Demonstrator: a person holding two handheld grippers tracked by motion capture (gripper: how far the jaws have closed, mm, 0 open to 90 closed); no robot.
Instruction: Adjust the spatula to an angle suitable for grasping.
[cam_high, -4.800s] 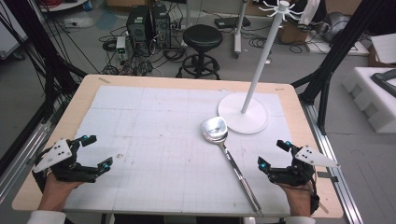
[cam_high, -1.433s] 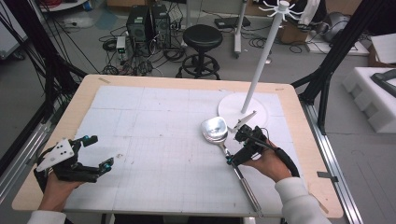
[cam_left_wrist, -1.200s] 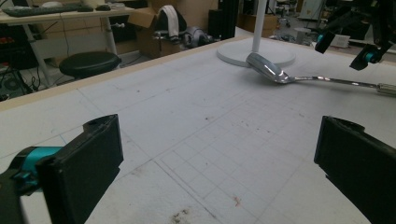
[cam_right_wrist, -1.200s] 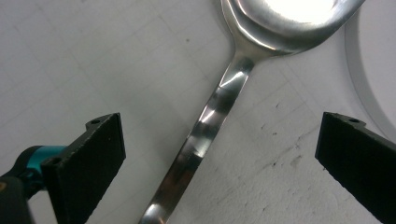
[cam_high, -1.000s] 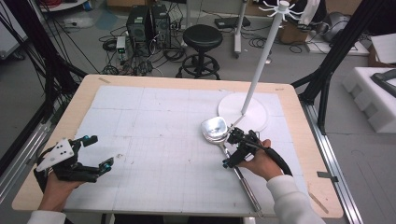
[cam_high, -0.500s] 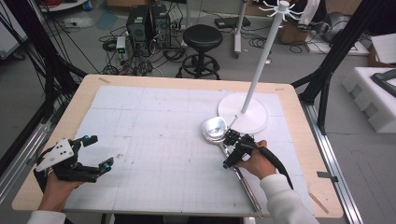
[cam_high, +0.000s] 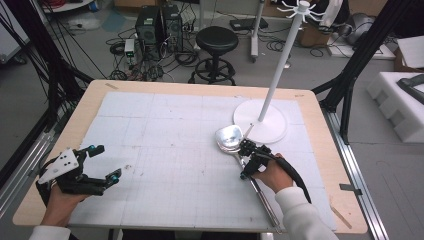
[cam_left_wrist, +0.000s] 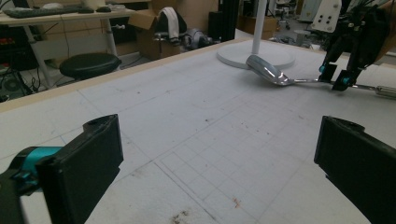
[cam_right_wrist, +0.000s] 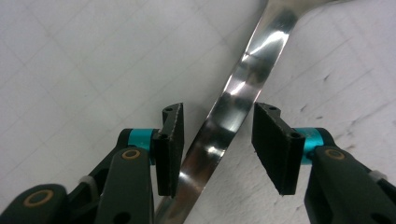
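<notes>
Polished steel runs between the jaws of your right gripper (cam_right_wrist: 217, 149): the ladle (cam_high: 239, 150) lies flat on the white mat (cam_high: 165, 150), and your gripper straddles its handle just behind the bowl. The jaws have just been closing around that handle. In the right gripper view the handle passes diagonally through the gap, close against the left pad near its lower end, with a clear space before the right pad, so the pads stand narrowed around it but do not clamp it. The bowl sits just ahead of your gripper's tips, touching or nearly touching the round base of the white stand (cam_high: 261, 120), whose pole rises beyond it. The rest of the handle runs back under your right hand (cam_high: 270, 172) toward the near table edge.

Your left gripper (cam_high: 102, 162) rests well apart from all this, near the mat's left corner, its jaws spread wide with nothing between them.
</notes>
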